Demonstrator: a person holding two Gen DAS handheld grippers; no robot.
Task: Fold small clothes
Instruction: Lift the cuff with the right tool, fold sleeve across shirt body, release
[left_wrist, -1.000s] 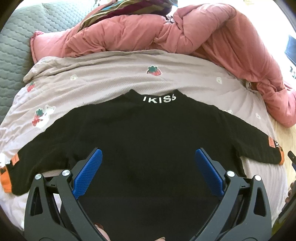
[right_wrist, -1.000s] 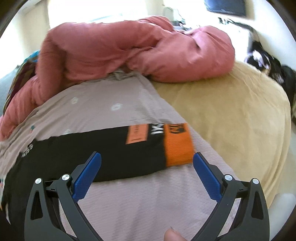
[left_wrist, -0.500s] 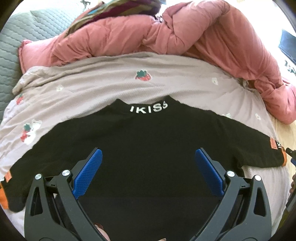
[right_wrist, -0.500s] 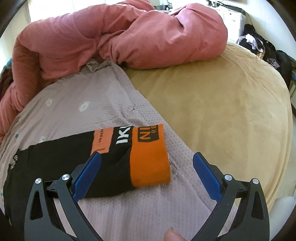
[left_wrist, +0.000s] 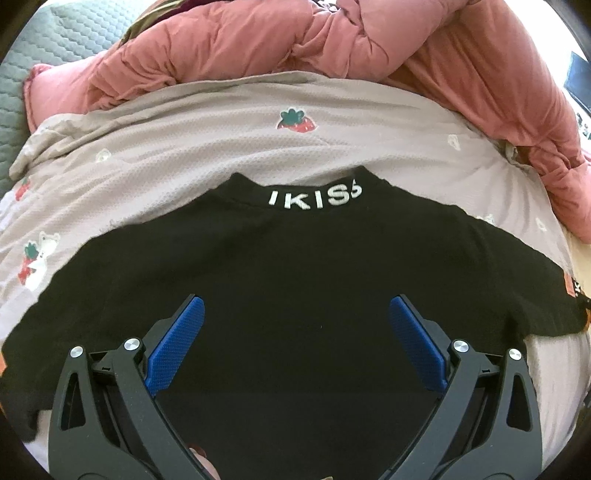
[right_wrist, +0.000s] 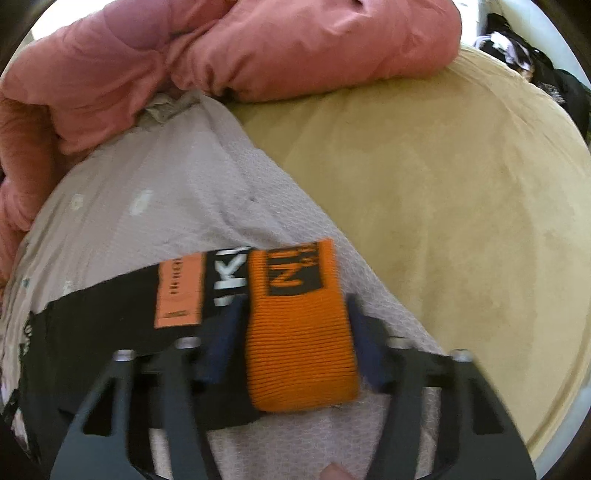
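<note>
A small black sweater (left_wrist: 295, 258) with white "IKISS" letters on its collar lies flat, sleeves spread, on a lilac strawberry-print blanket (left_wrist: 221, 122). My left gripper (left_wrist: 295, 332) hovers open just above the sweater's body, blue pads wide apart with nothing between them. In the right wrist view the sweater's right sleeve (right_wrist: 110, 321) ends in an orange ribbed cuff (right_wrist: 299, 350). My right gripper (right_wrist: 297, 332) is low over that cuff and its jaws are closing. The cuff lies between the blurred pads and still looks flat, not bunched.
A bulky pink duvet (left_wrist: 295, 44) is heaped along the far side of the blanket. A tan bedsheet (right_wrist: 443, 203) spreads to the right of the sleeve. A grey quilted cover (left_wrist: 55, 44) shows far left, and dark clothes (right_wrist: 535, 62) are piled beyond the bed.
Both grippers sank toward the sweater. The right one moved over the orange cuff and its jaws drew in from wide open to either side of it. The left stayed open.
</note>
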